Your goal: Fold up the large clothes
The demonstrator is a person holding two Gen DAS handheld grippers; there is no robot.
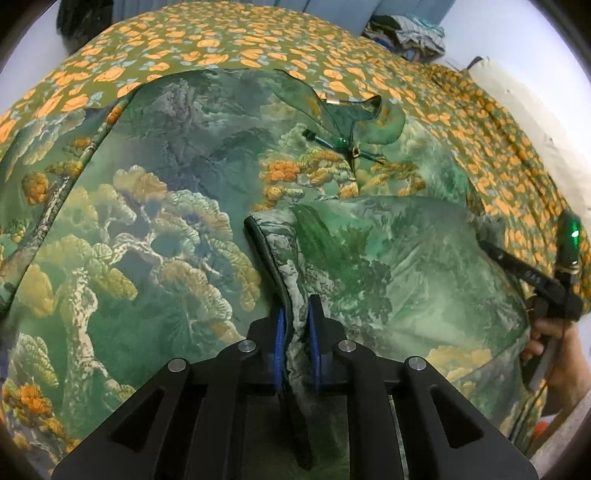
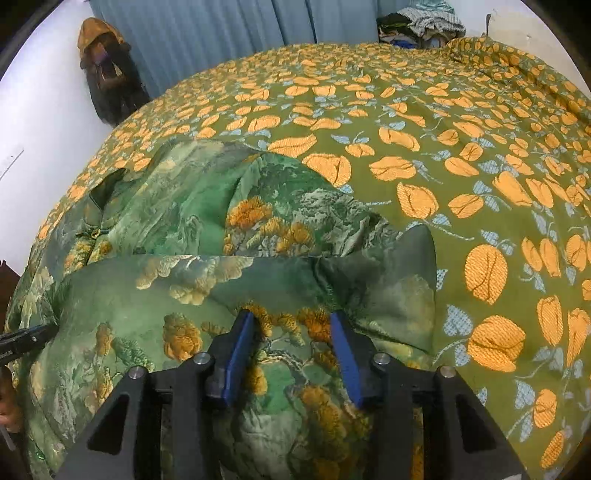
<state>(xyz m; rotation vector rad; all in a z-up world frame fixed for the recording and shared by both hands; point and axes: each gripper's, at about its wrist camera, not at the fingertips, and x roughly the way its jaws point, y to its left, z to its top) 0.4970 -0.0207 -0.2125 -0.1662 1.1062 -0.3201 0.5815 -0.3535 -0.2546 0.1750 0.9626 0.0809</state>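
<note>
A large green garment point(image 1: 155, 206) printed with trees and mountains lies spread on a bed. Its collar with knot buttons point(image 1: 347, 144) is at the far side. My left gripper point(image 1: 295, 306) is shut on a dark-trimmed edge of the garment point(image 1: 273, 251), which is folded over the body. My right gripper point(image 2: 291, 321) is open, with its blue pads either side of a raised fold of the garment point(image 2: 207, 291). The right gripper also shows in the left wrist view point(image 1: 532, 277) at the right edge, held by a hand.
The bed is covered by an olive bedspread with orange flowers point(image 2: 443, 147). A pile of clothes point(image 2: 421, 22) lies at the far end. Blue curtains point(image 2: 221, 37) and a dark hanging bag point(image 2: 107, 77) stand by the white wall.
</note>
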